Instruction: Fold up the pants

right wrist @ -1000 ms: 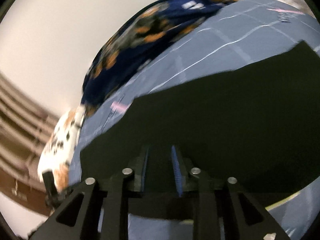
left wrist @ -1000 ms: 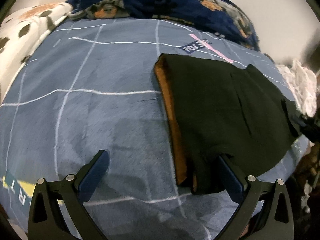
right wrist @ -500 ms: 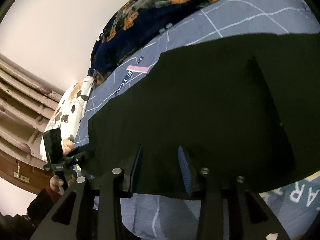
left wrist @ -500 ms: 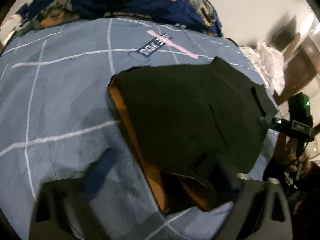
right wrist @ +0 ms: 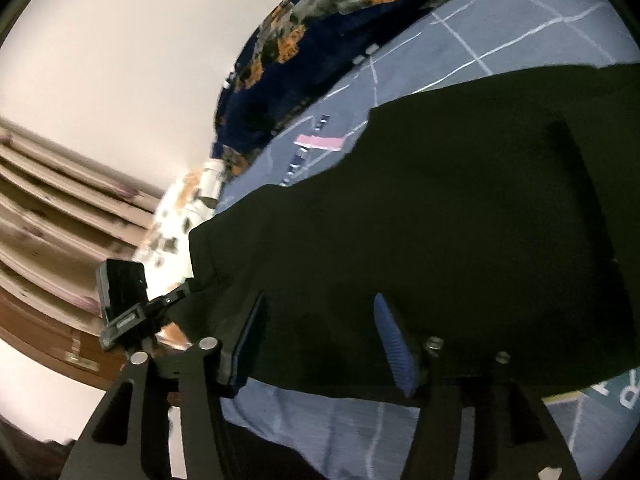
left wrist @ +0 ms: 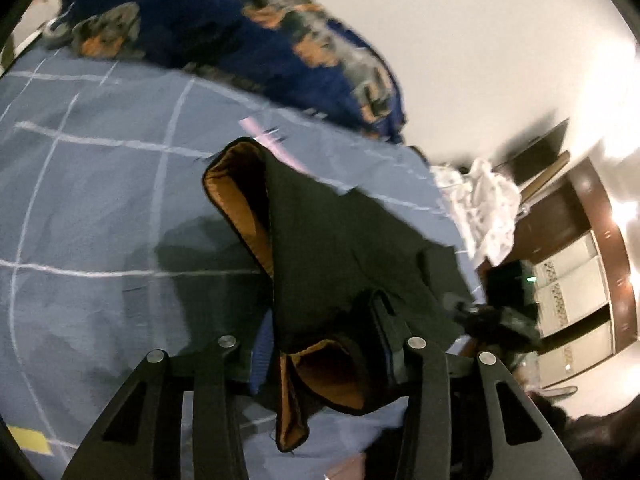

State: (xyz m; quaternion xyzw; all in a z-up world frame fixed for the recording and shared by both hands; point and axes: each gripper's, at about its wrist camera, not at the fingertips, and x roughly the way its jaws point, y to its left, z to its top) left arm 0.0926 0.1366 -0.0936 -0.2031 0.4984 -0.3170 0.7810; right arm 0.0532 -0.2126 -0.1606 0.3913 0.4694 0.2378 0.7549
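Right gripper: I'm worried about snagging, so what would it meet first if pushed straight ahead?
Most likely the black pants. The right gripper is open, with the fabric directly beyond its fingertips; depth there is unclear.

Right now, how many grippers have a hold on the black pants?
1. The left gripper pinches the lifted edge of the black pants. The right gripper is open around the pants' edge, not gripping.

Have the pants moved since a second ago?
Yes. The pants have lifted off the blue bedsheet, pulled up by the left gripper.
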